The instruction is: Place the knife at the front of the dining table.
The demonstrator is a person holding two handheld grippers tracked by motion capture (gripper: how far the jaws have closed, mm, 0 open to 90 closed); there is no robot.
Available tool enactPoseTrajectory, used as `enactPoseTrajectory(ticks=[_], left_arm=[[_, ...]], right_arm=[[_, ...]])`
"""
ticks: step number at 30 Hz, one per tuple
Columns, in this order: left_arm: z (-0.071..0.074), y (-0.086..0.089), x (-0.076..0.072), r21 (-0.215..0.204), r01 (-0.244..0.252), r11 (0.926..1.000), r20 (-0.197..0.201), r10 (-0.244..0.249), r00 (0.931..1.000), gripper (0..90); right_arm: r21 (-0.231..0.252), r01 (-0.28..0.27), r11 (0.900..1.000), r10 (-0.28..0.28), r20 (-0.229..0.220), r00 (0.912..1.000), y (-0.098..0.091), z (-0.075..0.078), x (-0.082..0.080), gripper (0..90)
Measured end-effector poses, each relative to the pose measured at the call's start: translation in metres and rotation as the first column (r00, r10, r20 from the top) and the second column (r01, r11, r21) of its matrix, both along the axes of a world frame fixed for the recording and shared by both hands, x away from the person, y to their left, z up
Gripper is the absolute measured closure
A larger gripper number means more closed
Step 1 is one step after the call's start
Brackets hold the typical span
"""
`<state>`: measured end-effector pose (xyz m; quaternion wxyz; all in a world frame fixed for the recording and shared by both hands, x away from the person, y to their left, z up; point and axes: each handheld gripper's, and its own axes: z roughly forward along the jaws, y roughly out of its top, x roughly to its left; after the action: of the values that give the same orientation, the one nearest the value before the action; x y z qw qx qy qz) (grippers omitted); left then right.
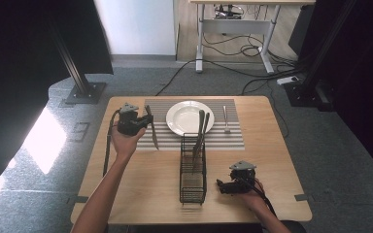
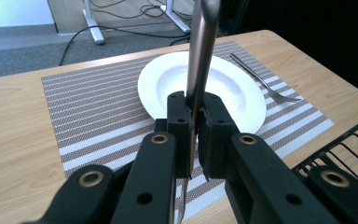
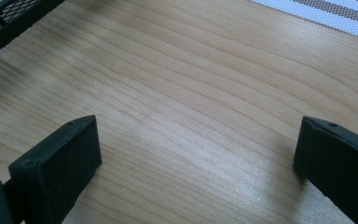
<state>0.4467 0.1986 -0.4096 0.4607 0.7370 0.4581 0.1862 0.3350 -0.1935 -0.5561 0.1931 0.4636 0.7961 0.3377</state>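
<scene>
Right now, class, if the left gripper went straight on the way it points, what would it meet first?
Probably the round white plate on the striped placemat: it lies straight ahead of the left gripper, shut on a metal knife. Depth is hard to judge.

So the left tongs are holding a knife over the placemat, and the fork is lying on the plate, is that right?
Not quite. The left tongs do grip the knife over the placemat, but the left gripper view shows the fork lying on the placemat beside the plate, not on it.
</scene>
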Motion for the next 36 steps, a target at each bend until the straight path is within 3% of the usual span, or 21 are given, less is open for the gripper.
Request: enactPoseTrajectory(ticks=[6,20,29,36], left_arm=[[0.002,-0.001,0.002,0.004,0.002,1.0000,-0.002,-0.002,1.0000,83.8],[0.006,-0.002,-0.016,0.022,0.044,0.9988,-0.003,-0.044,0.9990,83.7],[0.002,0.000,-0.002,0.017,0.001,0.9999,-0.018,-0.001,0.9998,83.7],[-0.002,-0.012,0.013,0.002,-0.032,0.9995,-0.011,0.032,0.9994,83.8]], right_arm=[[0.000,0.000,1.0000,0.000,0.000,1.0000,0.000,0.000,0.000,0.5],[0.000,-0.001,1.0000,0.001,0.001,1.0000,0.000,0.000,0.000,0.5],[0.000,-0.001,1.0000,0.001,0.000,1.0000,0.000,0.000,0.000,0.5],[0.000,-0.001,1.0000,0.001,0.000,1.0000,0.000,0.000,0.000,0.6]])
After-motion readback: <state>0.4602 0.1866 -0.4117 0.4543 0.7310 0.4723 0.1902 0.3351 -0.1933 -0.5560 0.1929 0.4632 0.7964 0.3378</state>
